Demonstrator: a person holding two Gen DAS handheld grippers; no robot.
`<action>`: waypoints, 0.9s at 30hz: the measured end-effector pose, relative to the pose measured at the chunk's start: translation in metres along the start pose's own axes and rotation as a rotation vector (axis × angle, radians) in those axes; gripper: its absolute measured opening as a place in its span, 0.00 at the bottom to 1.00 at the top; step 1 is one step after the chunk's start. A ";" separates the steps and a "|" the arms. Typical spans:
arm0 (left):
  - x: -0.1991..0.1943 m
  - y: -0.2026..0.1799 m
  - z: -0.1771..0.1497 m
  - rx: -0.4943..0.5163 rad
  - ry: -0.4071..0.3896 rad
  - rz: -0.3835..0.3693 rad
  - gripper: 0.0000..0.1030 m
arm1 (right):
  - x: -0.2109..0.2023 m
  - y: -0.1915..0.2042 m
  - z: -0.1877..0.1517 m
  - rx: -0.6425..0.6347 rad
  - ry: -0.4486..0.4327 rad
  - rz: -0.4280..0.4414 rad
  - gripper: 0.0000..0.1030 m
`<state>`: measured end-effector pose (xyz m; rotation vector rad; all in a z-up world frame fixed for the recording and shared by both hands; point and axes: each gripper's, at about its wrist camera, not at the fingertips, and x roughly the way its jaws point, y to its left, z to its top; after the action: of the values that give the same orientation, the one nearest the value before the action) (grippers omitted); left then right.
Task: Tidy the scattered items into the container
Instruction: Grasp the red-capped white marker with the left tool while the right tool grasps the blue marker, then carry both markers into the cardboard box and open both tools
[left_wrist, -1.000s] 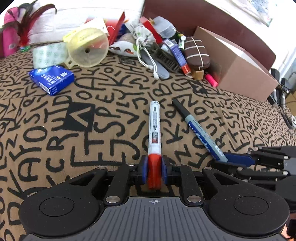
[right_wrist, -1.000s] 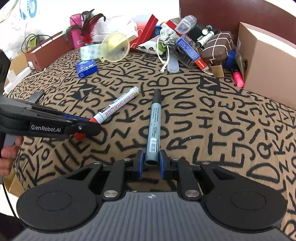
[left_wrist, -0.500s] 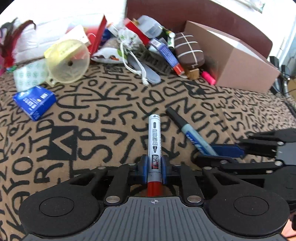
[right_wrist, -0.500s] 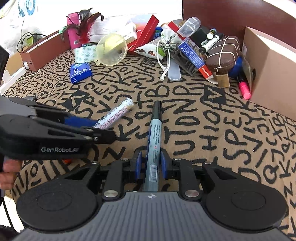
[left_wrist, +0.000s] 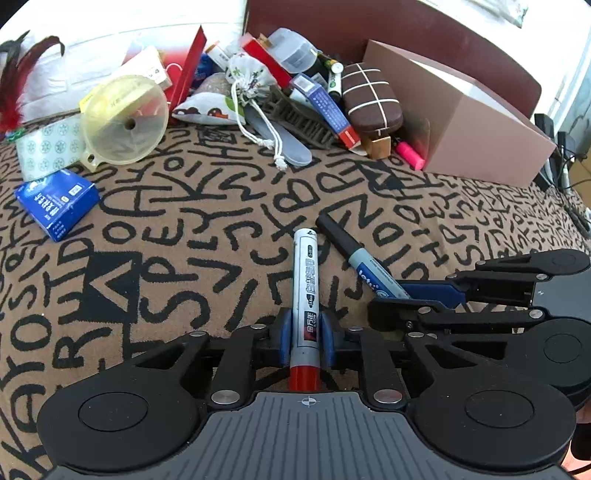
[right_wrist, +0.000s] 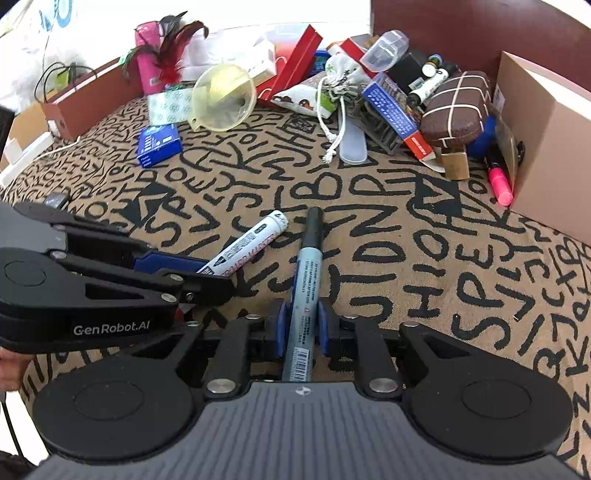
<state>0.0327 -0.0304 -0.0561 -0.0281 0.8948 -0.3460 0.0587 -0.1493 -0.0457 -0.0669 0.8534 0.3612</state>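
Note:
A white whiteboard marker (left_wrist: 306, 280) with a red cap lies on the lettered cloth, pointing away. My left gripper (left_wrist: 306, 328) straddles its barrel; its jaws are opening, and a thin gap shows beside the marker. A blue-grey marker (right_wrist: 306, 280) with a black cap lies beside it, and my right gripper (right_wrist: 301, 321) is shut on its barrel. Each gripper shows in the other's view: the left gripper (right_wrist: 207, 277) on the white marker (right_wrist: 251, 247), the right gripper (left_wrist: 391, 299) on the blue-grey marker (left_wrist: 364, 264). A brown cardboard box (left_wrist: 461, 122) stands at the far right.
A heap of odds and ends lines the far edge: a yellow funnel (left_wrist: 123, 118), a drawstring pouch (left_wrist: 247, 79), a brown checked case (left_wrist: 369, 98), a pink highlighter (left_wrist: 410, 155). A blue packet (left_wrist: 55, 203) lies at the left. A brown tray (right_wrist: 85, 96) stands at the far left.
Both grippers slid forward along their markers. The left jaws went from the red cap to a tight hold on the barrel, then loosened. The right jaws tightened on the blue-grey marker.

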 end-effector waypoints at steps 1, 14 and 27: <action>0.000 -0.001 0.000 0.005 -0.001 0.004 0.33 | 0.000 0.000 0.000 0.008 -0.003 -0.001 0.18; -0.020 -0.013 0.002 -0.048 -0.027 -0.053 0.11 | -0.025 -0.014 -0.017 0.169 -0.064 0.051 0.17; -0.037 -0.070 0.097 0.014 -0.184 -0.179 0.11 | -0.093 -0.065 0.014 0.231 -0.276 0.027 0.17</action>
<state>0.0657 -0.0969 0.0449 -0.1259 0.7090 -0.5084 0.0350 -0.2343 0.0279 0.2050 0.6186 0.2869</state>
